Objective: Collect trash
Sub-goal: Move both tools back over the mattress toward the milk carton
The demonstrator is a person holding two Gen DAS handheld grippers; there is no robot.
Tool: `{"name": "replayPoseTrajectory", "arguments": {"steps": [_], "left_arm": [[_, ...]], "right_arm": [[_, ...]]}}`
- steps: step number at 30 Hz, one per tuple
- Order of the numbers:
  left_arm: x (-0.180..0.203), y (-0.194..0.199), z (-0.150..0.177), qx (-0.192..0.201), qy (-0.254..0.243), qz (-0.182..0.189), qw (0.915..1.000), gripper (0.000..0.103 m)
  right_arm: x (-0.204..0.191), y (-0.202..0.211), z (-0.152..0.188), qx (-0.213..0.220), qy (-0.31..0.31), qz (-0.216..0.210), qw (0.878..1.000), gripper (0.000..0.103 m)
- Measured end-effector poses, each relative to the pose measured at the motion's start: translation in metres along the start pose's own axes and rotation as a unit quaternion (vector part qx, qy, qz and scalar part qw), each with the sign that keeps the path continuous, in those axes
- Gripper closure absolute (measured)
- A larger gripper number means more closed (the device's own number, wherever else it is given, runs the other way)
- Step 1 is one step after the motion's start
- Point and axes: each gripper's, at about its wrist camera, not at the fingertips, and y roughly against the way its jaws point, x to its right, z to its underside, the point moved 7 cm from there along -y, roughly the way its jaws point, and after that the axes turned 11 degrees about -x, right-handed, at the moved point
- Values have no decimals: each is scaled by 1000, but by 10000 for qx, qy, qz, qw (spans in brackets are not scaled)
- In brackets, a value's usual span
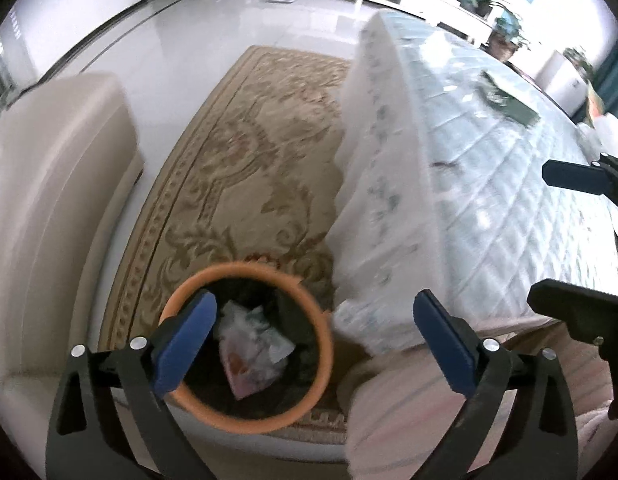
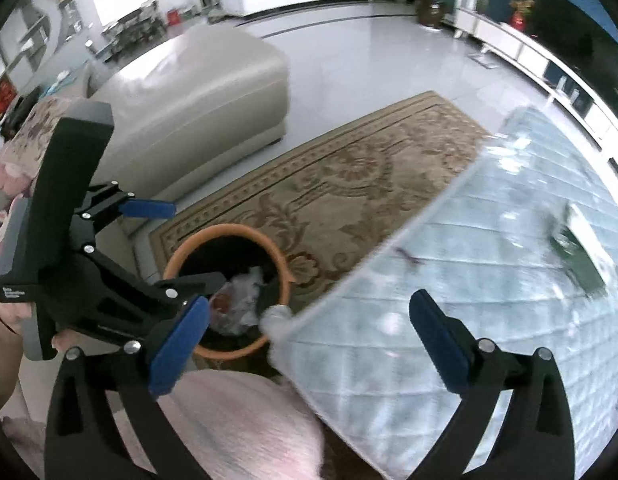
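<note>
An orange-rimmed bin (image 1: pixel 309 296) with a black liner stands on the rug by the table corner. Crumpled wrappers (image 1: pixel 251 348) lie inside it. My left gripper (image 1: pixel 315 344) is open and empty, held above the bin. In the right wrist view the bin (image 2: pixel 283 264) and the wrappers (image 2: pixel 241 300) show left of centre, with the left gripper (image 2: pixel 181 246) open over it. My right gripper (image 2: pixel 309 340) is open and empty over the table corner; it also shows in the left wrist view (image 1: pixel 557 236). A dark green item (image 1: pixel 509 100) lies far off on the table (image 2: pixel 577 264).
A table with a quilted pale cloth (image 1: pixel 489 208) fills the right side. A beige patterned rug (image 1: pixel 245 168) lies on the white floor. A cream sofa (image 1: pixel 49 184) stands to the left. The person's pink-clad leg (image 2: pixel 245 424) is below the grippers.
</note>
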Motion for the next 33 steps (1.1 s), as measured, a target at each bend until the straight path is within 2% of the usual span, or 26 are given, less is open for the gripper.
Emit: {"name": "replayPoseTrajectory", "arguments": {"steps": [3, 10, 16, 21, 23, 25, 29, 33], "left_arm": [[32, 1, -24, 72, -254, 88, 9996, 6], [102, -16, -80, 160, -766, 159, 9968, 6], [137, -35, -128, 164, -955, 264, 9949, 6], [154, -50, -160, 135, -1061, 165, 9941, 6], [161, -56, -170, 159, -1102, 124, 9937, 6], [169, -60, -179, 176, -1119, 194, 9934, 6], [179, -72, -192, 158, -1149, 191, 9931, 6], [182, -80, -200, 107, -1069, 309, 9937, 6]], "right_arm": [[40, 10, 10, 121, -285, 169, 9994, 5], [128, 12, 22, 161, -952, 237, 9950, 5], [200, 18, 27, 356, -1345, 537, 9888, 5], [265, 14, 26, 378, -1686, 694, 9825, 5], [282, 10, 23, 324, -1642, 846, 9823, 5], [300, 6, 17, 273, -1480, 1212, 9812, 5], [314, -11, 5, 132, -1324, 994, 9861, 5], [324, -24, -6, 75, -980, 1159, 9884, 5]]}}
